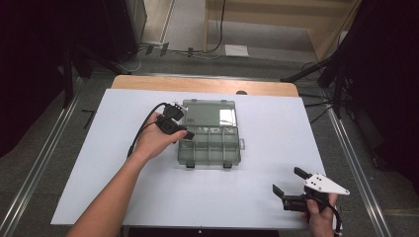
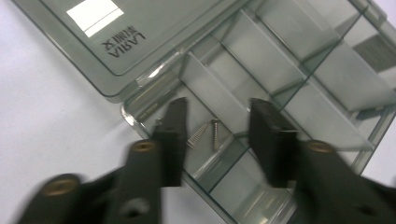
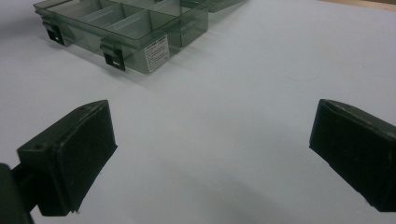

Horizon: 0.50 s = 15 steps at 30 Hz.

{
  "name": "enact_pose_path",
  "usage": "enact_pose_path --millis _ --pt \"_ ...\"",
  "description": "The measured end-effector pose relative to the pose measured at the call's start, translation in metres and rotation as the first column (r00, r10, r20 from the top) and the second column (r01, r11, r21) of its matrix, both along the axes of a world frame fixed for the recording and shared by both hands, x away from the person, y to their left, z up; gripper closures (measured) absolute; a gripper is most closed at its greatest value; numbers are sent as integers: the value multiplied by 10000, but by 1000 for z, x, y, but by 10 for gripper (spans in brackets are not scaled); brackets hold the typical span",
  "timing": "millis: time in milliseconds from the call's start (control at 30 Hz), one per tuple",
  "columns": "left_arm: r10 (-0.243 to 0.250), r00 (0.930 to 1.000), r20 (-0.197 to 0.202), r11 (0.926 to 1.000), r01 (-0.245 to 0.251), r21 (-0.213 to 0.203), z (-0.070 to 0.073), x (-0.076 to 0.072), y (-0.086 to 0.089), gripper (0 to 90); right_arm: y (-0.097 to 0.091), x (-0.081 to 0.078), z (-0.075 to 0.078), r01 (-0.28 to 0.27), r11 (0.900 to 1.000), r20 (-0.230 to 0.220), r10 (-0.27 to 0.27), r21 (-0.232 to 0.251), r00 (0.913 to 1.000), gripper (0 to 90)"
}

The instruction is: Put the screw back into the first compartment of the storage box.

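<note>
Blk L gripper [image 2: 217,128], threaded screws [image 2: 205,134], clear organizer [image 2: 299,70]

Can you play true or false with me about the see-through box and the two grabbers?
1. The box has its lid open. True.
2. Two small screws lie in a compartment at the corner of the box. True.
3. The left gripper is squeezing a screw. False: its jaws stand apart above the screws, touching neither.
4. The right gripper is inside the box. False: it is over the white table, away from the box, jaws wide open.
</note>
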<state>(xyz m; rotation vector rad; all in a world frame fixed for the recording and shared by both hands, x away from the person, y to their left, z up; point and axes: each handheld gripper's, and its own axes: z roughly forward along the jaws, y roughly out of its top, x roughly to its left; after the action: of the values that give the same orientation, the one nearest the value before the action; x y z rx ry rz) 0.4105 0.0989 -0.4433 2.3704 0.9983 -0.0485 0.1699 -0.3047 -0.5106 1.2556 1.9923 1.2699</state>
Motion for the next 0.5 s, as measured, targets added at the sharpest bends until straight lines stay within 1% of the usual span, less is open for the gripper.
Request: enact_pose_path --millis 33,67,100,133,167,233,300,333,367,433,500 --pt "17 10000 -89 9999 -18 -119 0 1 2 406 0 0 0 -9 10000 5 9 4 10000 9" --pt "108 9999 -81 9998 -109 -165 1 1 3 354 0 0 0 -13 10000 9 13 -53 10000 9" --pt "115 9998 -149 9996 -119 -263 1 1 4 326 1 0 0 -10 10000 11 10 -62 10000 8" --pt "57 9995 -298 9993 -67 -365 0 1 4 307 2 0 0 -5 10000 20 5 -96 10000 8" --pt "27 9992 -402 9992 -43 -401 0 1 4 263 3 0 1 -2 9998 69 3 -202 10000 8" --pt "-20 9992 -404 9998 12 -188 0 0 3 152 5 1 4 -80 9997 134 83 -224 9999 2" --pt "43 9989 -464 9998 -52 -197 -2 0 3 83 6 3 6 -108 9998 183 112 -192 9998 0" --pt "72 9988 -491 9998 -82 -194 -3 1 4 11 7 4 7 -109 9998 153 111 -148 9998 0" --pt "-1 9988 -482 9996 -12 -266 -3 1 5 0 9 5 8 -124 9998 185 127 -122 9997 0" --pt "149 9985 -523 9988 -173 -465 -4 1 7 0 12 6 10 -226 9994 213 231 -244 9995 0" --pt "210 9988 -435 9982 -234 -544 -4 2 8 0 15 8 13 -253 9995 206 257 -178 9995 0"
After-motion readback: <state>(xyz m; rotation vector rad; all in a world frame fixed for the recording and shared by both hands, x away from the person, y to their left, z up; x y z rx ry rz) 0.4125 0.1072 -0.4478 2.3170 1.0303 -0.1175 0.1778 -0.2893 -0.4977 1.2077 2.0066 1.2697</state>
